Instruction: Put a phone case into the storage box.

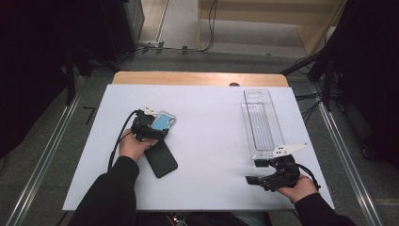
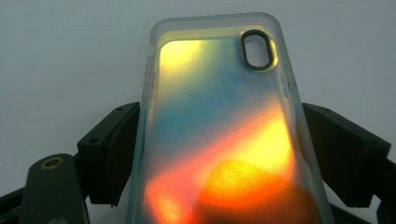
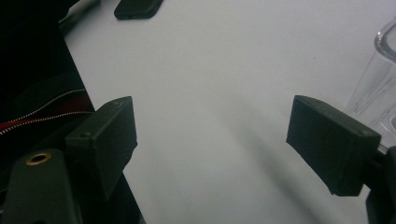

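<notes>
Now the left gripper (image 1: 157, 126) sits over the translucent iridescent blue-orange phone case (image 2: 224, 135) on the white counter (image 1: 207, 141), left of centre; jaws wide, one each side of the case, right one against its edge, left one seemingly touching too, though a firm squeeze can't be confirmed; just beside it, nearer the person, lies a black rectangular phone (image 1: 161, 159); right gripper (image 1: 256, 172) rests low at the counter's right, jaws wide apart w/ nothing between; clear oblong plastic tray (image 1: 260, 122) lies just beyond it.
</notes>
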{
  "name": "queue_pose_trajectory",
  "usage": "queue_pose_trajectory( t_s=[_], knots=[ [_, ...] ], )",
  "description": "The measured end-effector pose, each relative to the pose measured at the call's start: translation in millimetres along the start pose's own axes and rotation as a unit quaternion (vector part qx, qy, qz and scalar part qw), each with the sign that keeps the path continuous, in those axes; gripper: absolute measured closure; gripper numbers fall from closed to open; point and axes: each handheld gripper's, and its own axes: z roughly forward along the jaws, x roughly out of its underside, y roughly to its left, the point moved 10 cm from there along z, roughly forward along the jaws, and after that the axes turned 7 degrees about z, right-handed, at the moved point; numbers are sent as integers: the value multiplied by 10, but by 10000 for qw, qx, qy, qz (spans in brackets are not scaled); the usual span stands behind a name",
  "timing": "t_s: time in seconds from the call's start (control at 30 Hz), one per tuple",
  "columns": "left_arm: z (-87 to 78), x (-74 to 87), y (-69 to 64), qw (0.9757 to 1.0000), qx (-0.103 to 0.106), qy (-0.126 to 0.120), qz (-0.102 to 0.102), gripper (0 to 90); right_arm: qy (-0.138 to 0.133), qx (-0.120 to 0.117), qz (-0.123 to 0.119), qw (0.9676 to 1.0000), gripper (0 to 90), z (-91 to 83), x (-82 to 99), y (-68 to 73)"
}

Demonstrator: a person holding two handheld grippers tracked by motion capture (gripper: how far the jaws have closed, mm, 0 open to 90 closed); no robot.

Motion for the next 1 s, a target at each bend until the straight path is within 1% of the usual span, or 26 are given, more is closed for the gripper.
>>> queue_pose_trajectory(
  t_s=[0.13, 0.27, 0.3, 0.33, 0.4, 0.53, 0.6, 0.63, 0.67, 0.73, 0.8, 0.83, 0.87, 0.9, 1.0],
  knots=[
    [-22, 1, 21, 10000, 10, 3, -58, 167, 4, -4, -5, 10000, 143, 1, 0, 0],
    [-97, -40, 60, 9999, 39, -100, -85, 168, 9, -7, -17, 10000, 143, 3, 0, 1],
    [-146, -66, 59, 9998, 88, -145, -84, 168, 12, -11, -17, 10000, 143, 3, 1, 2],
    [-146, -66, 59, 9998, 88, -145, -84, 168, 12, -10, -19, 10000, 143, 3, 1, 2],
    [-219, -106, 37, 9997, 153, -197, -36, 168, 6, -8, -21, 10000, 143, 4, -1, 1],
    [-282, -144, 15, 9994, 206, -274, -69, 168, -7, -12, -13, 10000, 143, 4, -5, 4],
    [-324, -162, -7, 9994, 217, -285, -37, 168, -19, -13, -24, 10000, 143, 2, -10, 5],
    [-346, -172, -16, 9994, 206, -274, 12, 168, -34, -19, -34, 10000, 143, 1, -15, 7],
    [-366, -191, -34, 9993, 214, -322, 2, 168, -44, -18, -47, 10000, 143, -2, -18, 9],
    [-435, -234, -87, 9987, 311, -397, -34, 167, -63, -9, -53, 10000, 142, -6, -22, 10],
    [-456, -245, -109, 9986, 327, -416, -52, 168, -77, -3, -54, 10000, 143, -8, -26, 10],
    [-478, -249, -130, 9986, 350, -401, -35, 168, -81, -1, -52, 10000, 143, -9, -27, 9],
    [-518, -255, -177, 9983, 415, -399, -30, 167, -87, 1, -55, 9999, 142, -10, -28, 8],
    [-518, -255, -177, 9983, 415, -399, -30, 167, -87, 1, -55, 9999, 142, -10, -28, 8],
    [-559, -253, -250, 9981, 467, -402, 7, 167, -99, -3, -60, 9999, 143, -12, -32, 15]
  ],
)
